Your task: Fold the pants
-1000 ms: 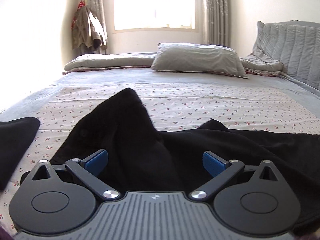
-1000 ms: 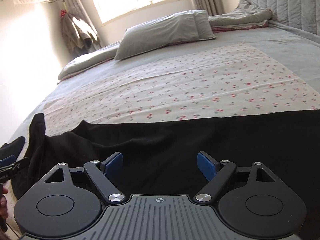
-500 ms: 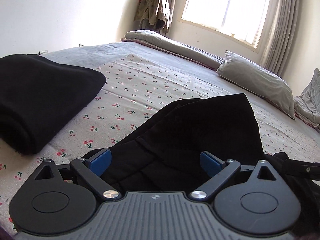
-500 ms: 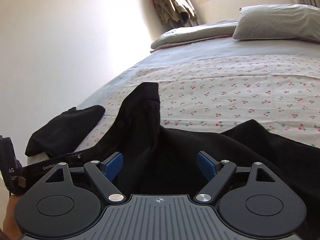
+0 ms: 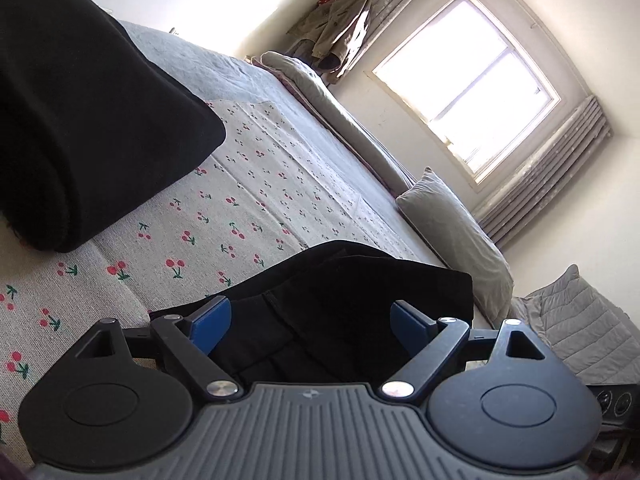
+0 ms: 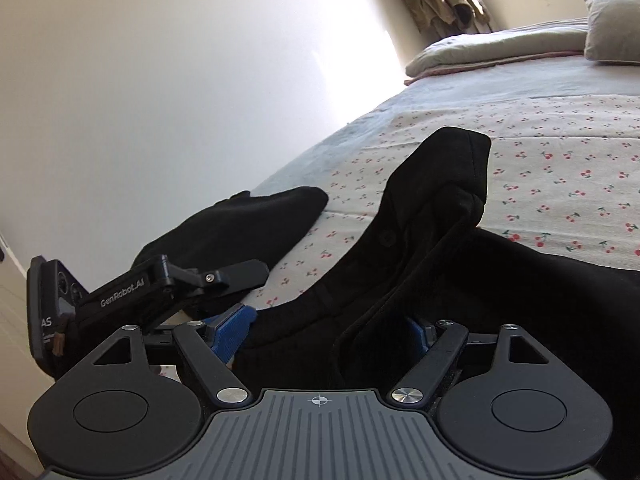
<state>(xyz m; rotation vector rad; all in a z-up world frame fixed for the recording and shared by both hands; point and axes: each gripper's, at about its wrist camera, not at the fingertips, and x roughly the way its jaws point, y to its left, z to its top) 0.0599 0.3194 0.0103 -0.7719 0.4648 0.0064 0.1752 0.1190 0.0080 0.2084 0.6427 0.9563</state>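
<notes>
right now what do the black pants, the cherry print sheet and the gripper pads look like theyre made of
Black pants: soft matte knit, perhaps fleece; it slumps in thick rounded folds, no sheen.
Cherry print sheet: woven cloth, likely cotton; a fine weave grain shows up close.
Gripper pads: blue, probably rubber or plastic; one shows fine ribbing in the right wrist view.

Home bedroom, wide bed point(image 5: 280, 168) in cherry-print sheet, grey pillow point(image 5: 456, 224), curtained window point(image 5: 468, 92), coat hung by it

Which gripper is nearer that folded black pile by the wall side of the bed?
Left. The left gripper sits just beside the folded black pile. The right gripper is farther off, over the pants, with the left one between.
</notes>
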